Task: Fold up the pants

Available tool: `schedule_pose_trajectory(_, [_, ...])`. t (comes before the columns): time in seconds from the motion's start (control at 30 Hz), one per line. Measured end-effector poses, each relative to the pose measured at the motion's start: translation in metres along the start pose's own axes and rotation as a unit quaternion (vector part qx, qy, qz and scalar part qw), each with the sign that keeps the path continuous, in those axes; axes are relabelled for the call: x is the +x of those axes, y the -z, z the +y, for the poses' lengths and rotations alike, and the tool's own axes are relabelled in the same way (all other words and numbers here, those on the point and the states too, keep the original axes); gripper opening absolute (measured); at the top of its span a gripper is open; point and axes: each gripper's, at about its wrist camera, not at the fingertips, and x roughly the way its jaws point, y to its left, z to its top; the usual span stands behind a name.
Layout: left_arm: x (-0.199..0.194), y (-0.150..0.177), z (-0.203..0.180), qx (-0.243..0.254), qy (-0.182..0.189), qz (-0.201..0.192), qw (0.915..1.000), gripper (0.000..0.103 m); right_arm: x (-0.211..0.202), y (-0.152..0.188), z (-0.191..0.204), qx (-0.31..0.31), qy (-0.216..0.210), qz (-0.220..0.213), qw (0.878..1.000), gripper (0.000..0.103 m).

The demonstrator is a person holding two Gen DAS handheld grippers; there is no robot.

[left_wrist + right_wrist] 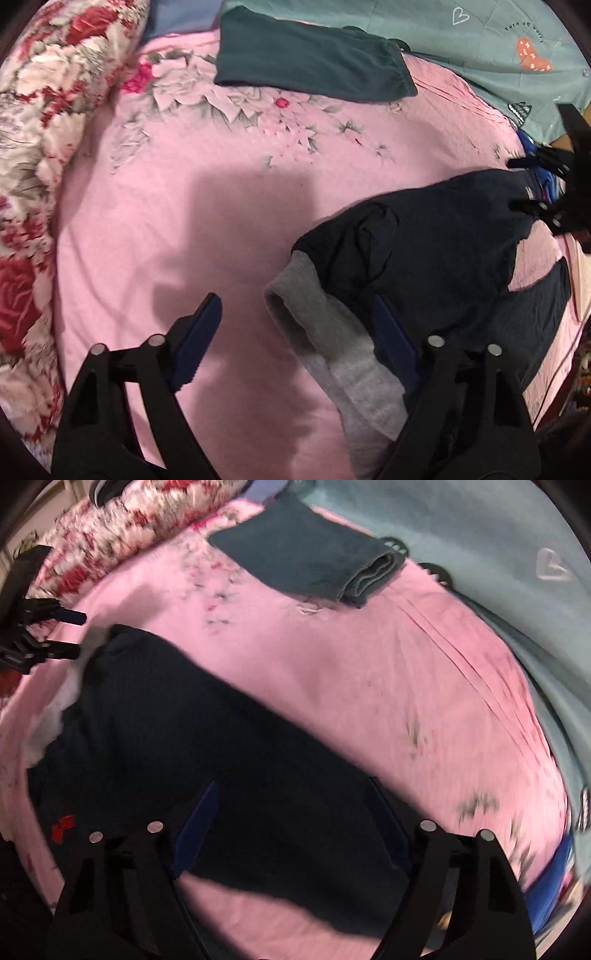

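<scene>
Pink floral bedsheet [155, 229] fills both views, with a flowered quilt [40, 122] banked along its 9 o'clock edge and a teal blanket [498, 48] at 1 o'clock. The navy pants [436, 251] lie crumpled at 3 to 5 o'clock in the left wrist view, their grey fleece lining [332, 343] turned out at one end, which suggests they need straightening before any fold. A folded dark green garment [306, 70] sits well apart at 12 o'clock, probably a finished piece parked out of the way.

The left gripper [295, 332] is spread wide, one finger over bare sheet and the other at the lining, gripping nothing. The right gripper [295, 812] hovers over the pants' far end with its jaws apart too; the view is blurred, so contact is unclear.

Open sheet from 9 to 12 o'clock gives ample room to spread the pants flat; the bed's 3 o'clock edge is close.
</scene>
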Motion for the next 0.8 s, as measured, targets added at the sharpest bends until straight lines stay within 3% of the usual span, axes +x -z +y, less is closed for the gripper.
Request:
schedule_pose_trajectory(0.1, [0.012, -0.001, 0.01, 0.001, 0.02, 0.019, 0.9996, 0.054, 0.028, -0.017, -0.007, -0.033, 0.007, 0.039, 0.999, 0.075])
schedule_pose_trajectory(0.3, [0.023, -0.006, 0.024, -0.016, 0.066, 0.027, 0.9973, 0.051, 0.054, -0.025, -0.018, -0.047, -0.028, 0.078, 0.995, 0.059])
schedule_pose_trajectory(0.33, [0.024, -0.007, 0.023, -0.014, 0.071, 0.023, 0.9971, 0.046, 0.052, -0.025, -0.017, -0.052, -0.032, 0.075, 0.995, 0.045])
schedule_pose_trajectory(0.37, [0.025, -0.008, 0.023, -0.012, 0.082, 0.024, 0.9963, 0.028, 0.051, -0.026, -0.017, -0.055, -0.039, 0.075, 0.995, 0.035])
schedule_pose_trajectory(0.4, [0.027, -0.008, 0.021, -0.015, 0.1, 0.029, 0.9944, 0.023, 0.049, -0.026, -0.016, -0.051, -0.053, 0.082, 0.994, 0.017])
schedule_pose_trajectory(0.47, [0.022, -0.009, 0.016, -0.004, 0.094, 0.017, 0.9954, 0.017, 0.044, -0.026, -0.017, -0.047, -0.051, 0.085, 0.994, 0.006])
schedule_pose_trajectory(0.67, [-0.018, -0.014, -0.018, 0.068, 0.075, -0.027, 0.9945, 0.011, -0.017, -0.014, -0.014, -0.039, -0.037, 0.036, 0.998, 0.004])
schedule_pose_trajectory(0.8, [-0.063, 0.003, -0.042, 0.12, 0.076, -0.058, 0.9881, 0.011, -0.082, 0.021, 0.01, -0.053, -0.025, 0.001, 0.998, 0.003])
